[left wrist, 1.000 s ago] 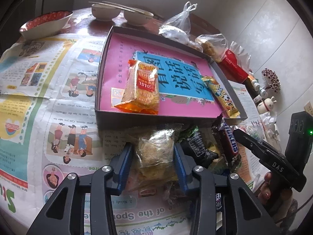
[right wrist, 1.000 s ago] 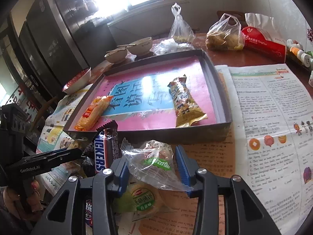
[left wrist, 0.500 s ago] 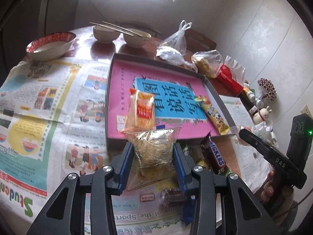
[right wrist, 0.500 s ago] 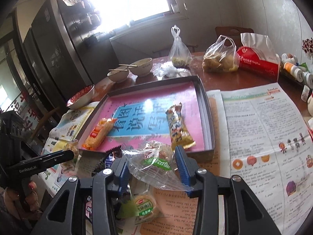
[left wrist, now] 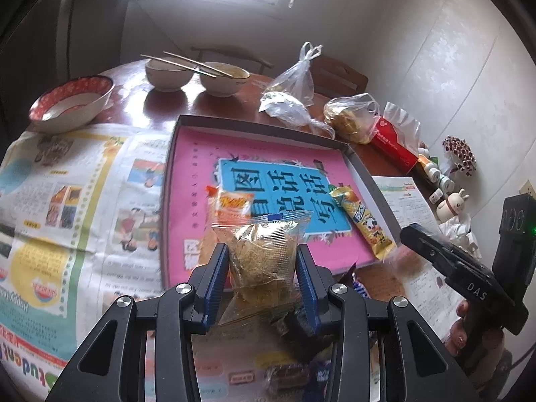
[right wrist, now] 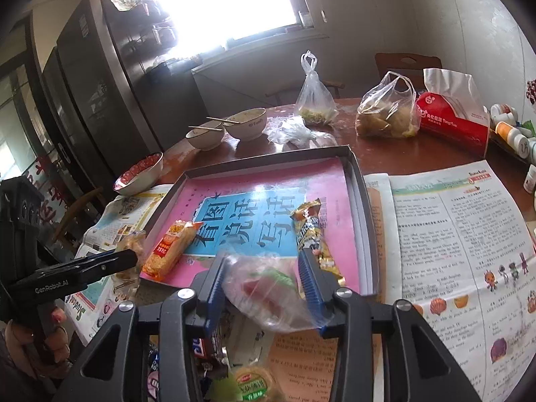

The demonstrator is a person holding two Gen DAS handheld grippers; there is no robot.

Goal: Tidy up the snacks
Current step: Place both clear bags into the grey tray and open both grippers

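- the left gripper (left wrist: 263, 281) sits at the bottom middle of the left wrist view. its two blue pads are clamped on a clear bag of pale noodle snack (left wrist: 263, 254), and the bag is lifted up off the table.
- the right gripper (right wrist: 264, 284) sits at the bottom middle of the right wrist view. its blue pads press on a clear crinkly packet with red and green inside (right wrist: 268, 288), and its jaws are closing on it.
- under the right gripper, low in the frame, more snacks lie in a little pile on the newspaper (right wrist: 452, 234). one is a round green-label snack (right wrist: 253, 385).
- at the lower right of the left wrist view a hand (left wrist: 475, 338) holds the other black tool.
- in the middle of both views is a dark tray (left wrist: 363, 174) with a pink and blue sheet inside.
- an orange snack pack (right wrist: 171, 251) lies in the tray at its left side in the right wrist view.
- a long yellow snack bar (right wrist: 313, 238) lies in the tray at its right side, well apart from the orange one.
- further back, at the upper left, is a red patterned bowl (left wrist: 72, 104).
- behind the tray are two pale bowls (left wrist: 197, 75) with chopsticks (left wrist: 187, 62) across them.
- at the upper right are clear plastic bags (right wrist: 387, 110) and a red tissue pack (right wrist: 452, 117).
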